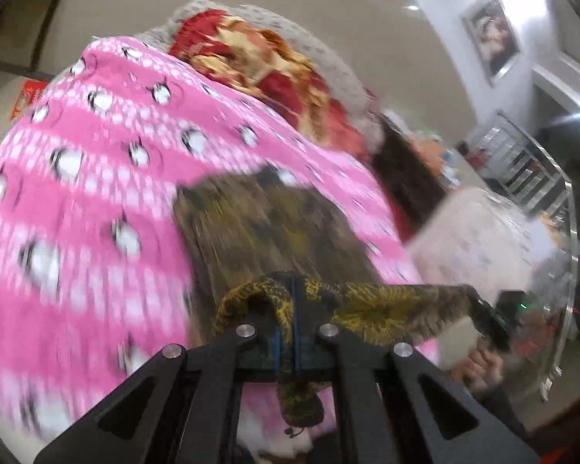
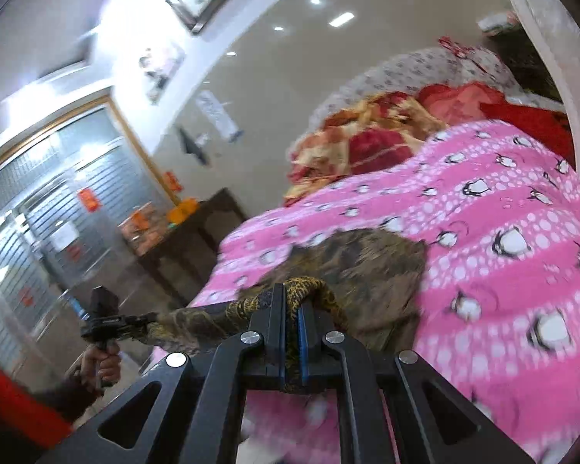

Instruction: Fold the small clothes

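Both grippers had hold of one small garment (image 1: 274, 228), an olive-brown piece with a yellow print, along its near edge. The left gripper (image 1: 288, 332) was closed tight on a bunched corner of the cloth, its jaws pressed together with fabric squeezed between the blue-edged pads, and the right gripper (image 2: 292, 328) was likewise clamped on the opposite corner. The edge ran stretched in the air between the two, while the rest of the garment trailed away and lay on the pink penguin-print blanket (image 2: 502, 270) covering the bed. A red and gold floral quilt (image 1: 259, 62) was heaped farther back, well apart from the work. Both views were blurred, so the cloth's exact outline could not be told. As a judgement, the fold seemed only just begun: corners were gripped and lifted, but no crease or doubled layer was visible, so the folding over, laying down and smoothing all appeared to remain.
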